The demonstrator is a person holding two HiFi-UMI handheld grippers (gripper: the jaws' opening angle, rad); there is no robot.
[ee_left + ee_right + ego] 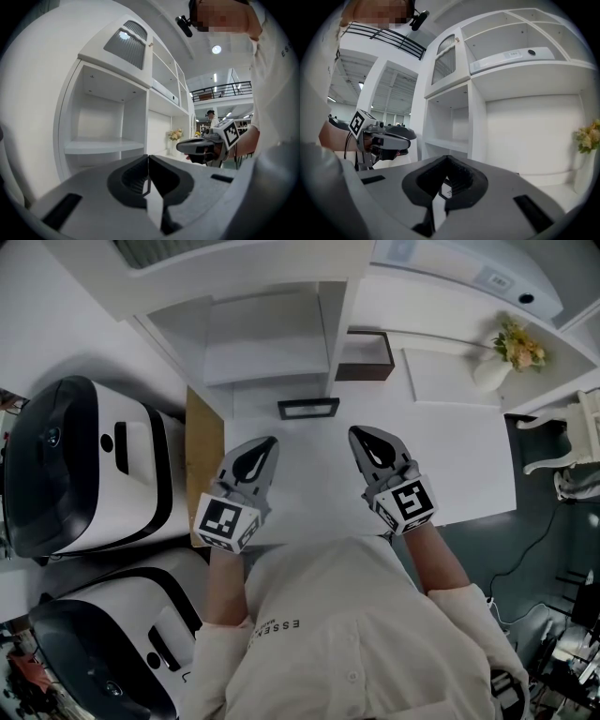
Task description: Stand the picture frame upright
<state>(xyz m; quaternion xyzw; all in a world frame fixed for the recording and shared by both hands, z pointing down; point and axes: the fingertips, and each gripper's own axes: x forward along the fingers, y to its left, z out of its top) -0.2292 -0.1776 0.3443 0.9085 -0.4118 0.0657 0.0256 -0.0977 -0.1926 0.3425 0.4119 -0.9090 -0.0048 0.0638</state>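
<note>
The picture frame (308,409) is a small dark-bordered rectangle on the white table (469,456), just in front of the shelf unit. From above it shows as a narrow strip, and I cannot tell whether it stands or lies flat. My left gripper (265,444) and right gripper (363,437) hover side by side a short way in front of it, both shut and holding nothing. In the left gripper view the jaws (148,161) meet with no gap. In the right gripper view a dark corner of the frame (446,190) peeks through below the shut jaws (447,161).
A white shelf unit (272,343) rises behind the frame, with a brown box (364,356) in a compartment. A vase of flowers (506,352) stands at the back right. Two white machines (84,465) and a wooden board (203,446) are on the left, a white chair (572,446) on the right.
</note>
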